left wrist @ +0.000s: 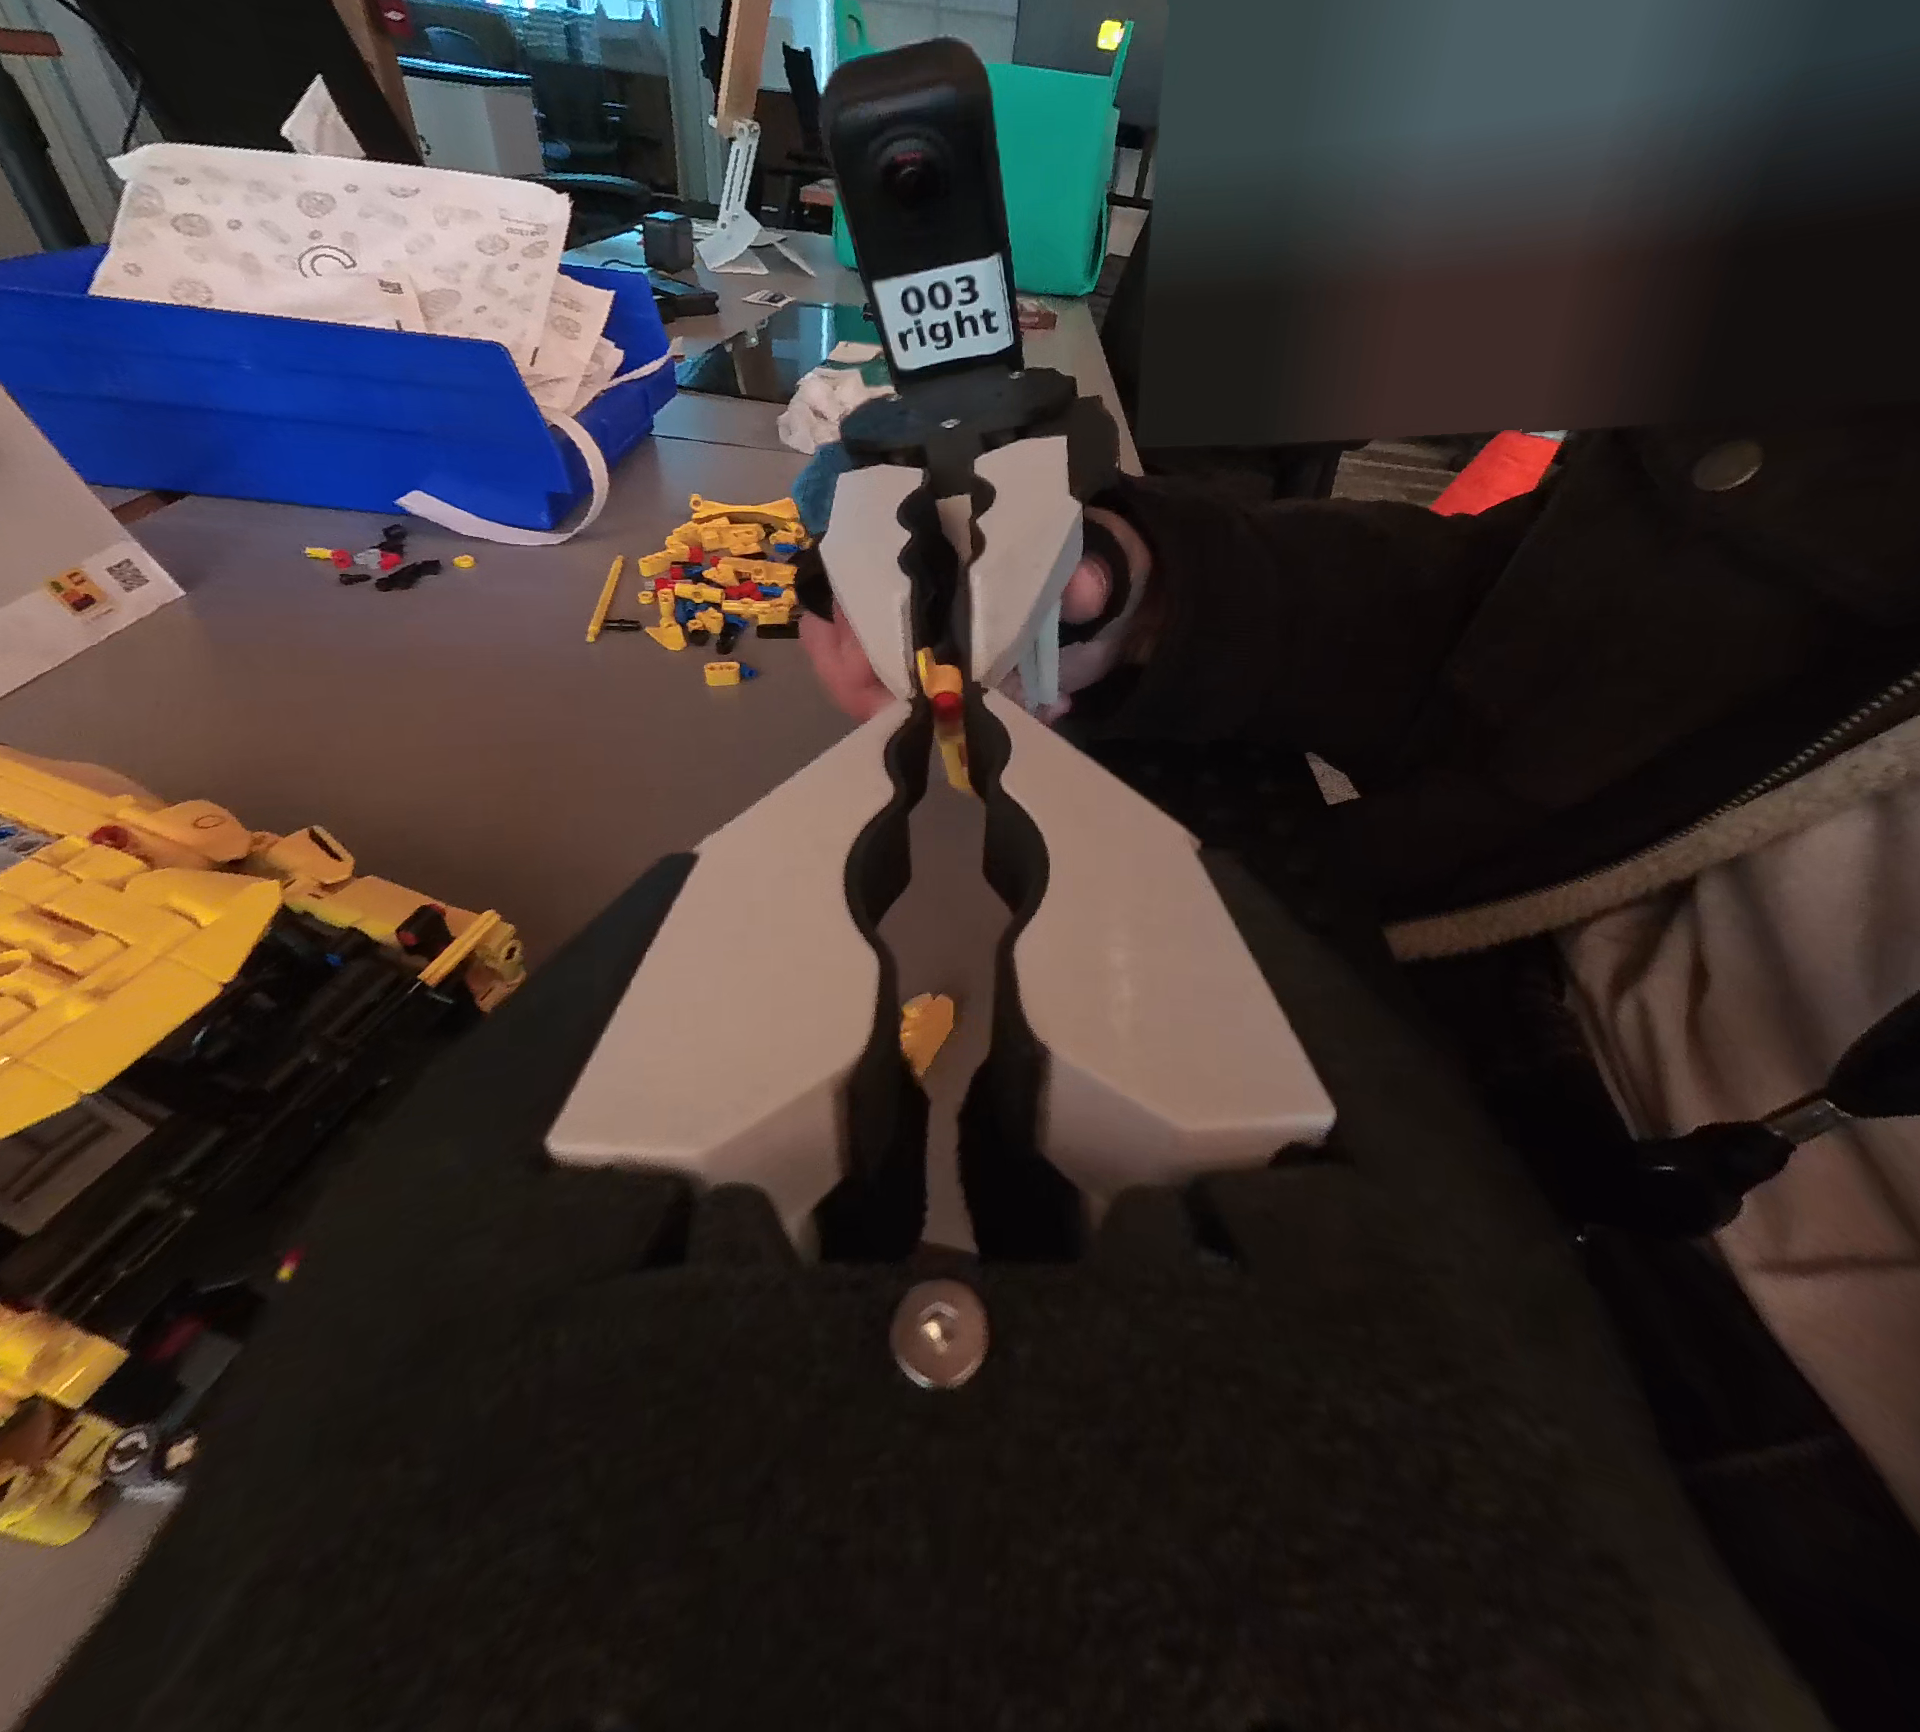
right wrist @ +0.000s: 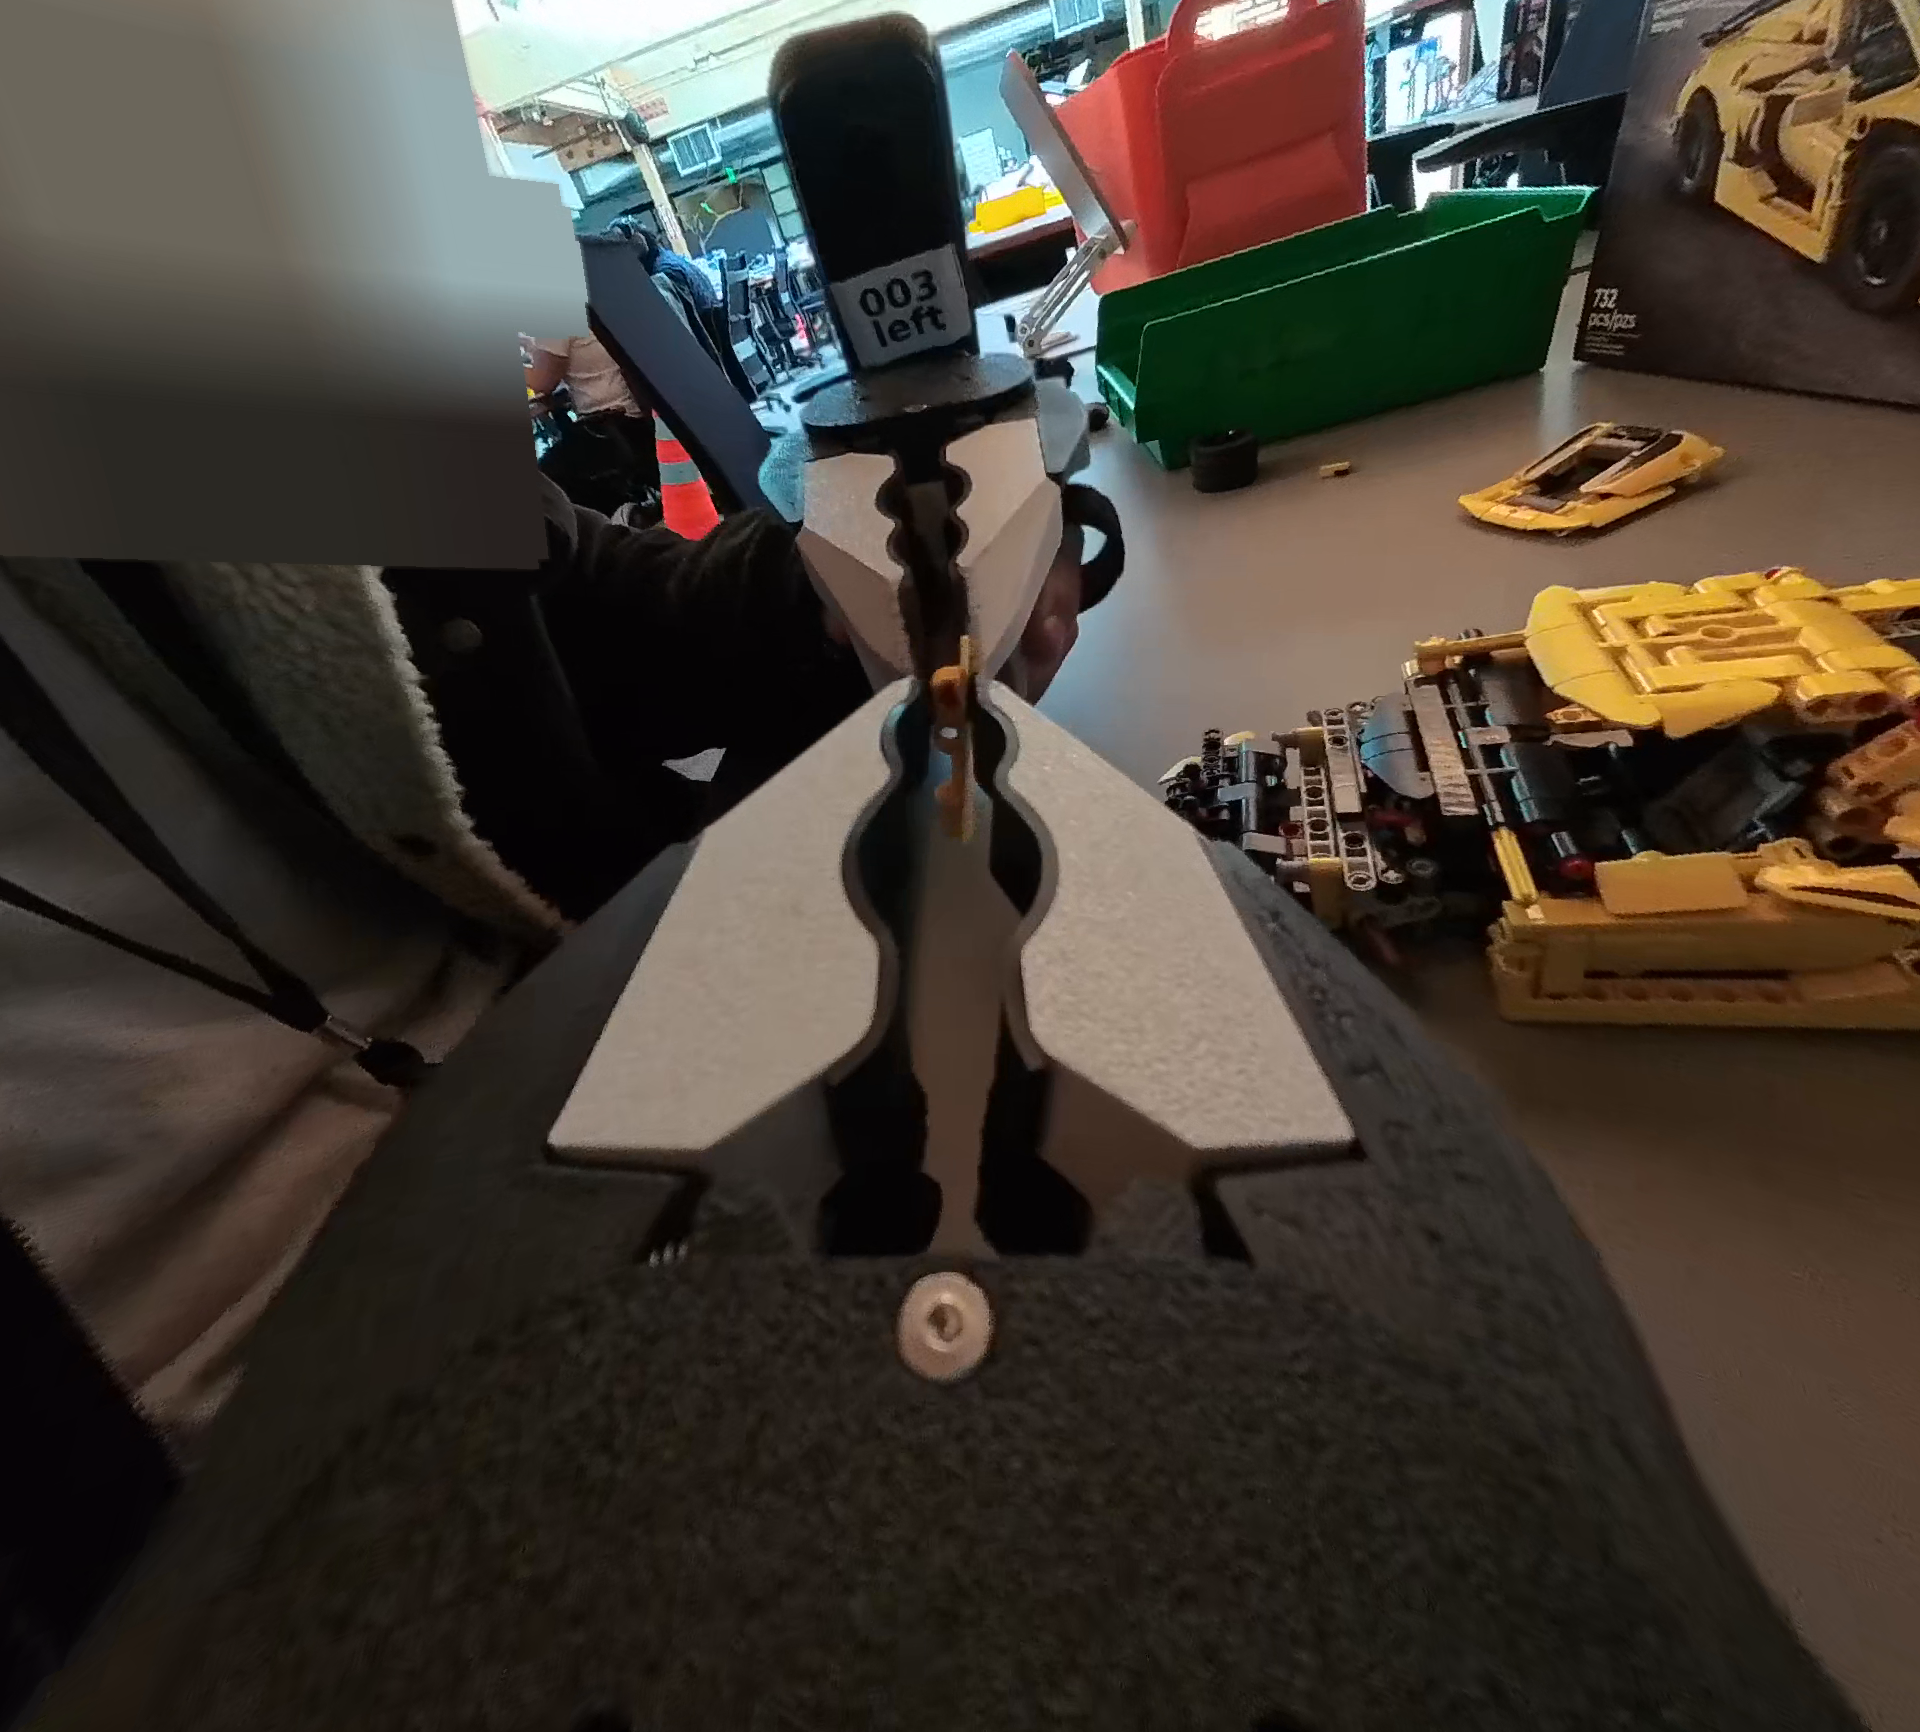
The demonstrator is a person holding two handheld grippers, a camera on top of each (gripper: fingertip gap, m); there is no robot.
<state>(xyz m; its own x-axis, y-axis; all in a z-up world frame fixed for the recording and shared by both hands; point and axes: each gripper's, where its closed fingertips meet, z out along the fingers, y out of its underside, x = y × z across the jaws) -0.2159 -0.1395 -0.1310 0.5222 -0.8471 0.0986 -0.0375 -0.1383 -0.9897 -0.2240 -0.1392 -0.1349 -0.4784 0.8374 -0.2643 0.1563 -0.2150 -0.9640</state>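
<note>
L claw (left wrist: 943, 726) & R claw (right wrist: 951, 726) tip-to-tip, both clamped on small yellow piece (left wrist: 951, 737)

A grey table (left wrist: 436, 726) carries everything. On it lies a half-built yellow and black brick car (right wrist: 1621, 799). Beyond the car a loose pile of yellow, blue and red bricks (left wrist: 717, 581) is scattered, with a blue bin (left wrist: 312, 404) of papers behind the pile. Also beyond the car sit a detached yellow body panel (right wrist: 1590, 493), a green bin (right wrist: 1340, 321) and a black tyre (right wrist: 1224, 461) just beside that bin.
</note>
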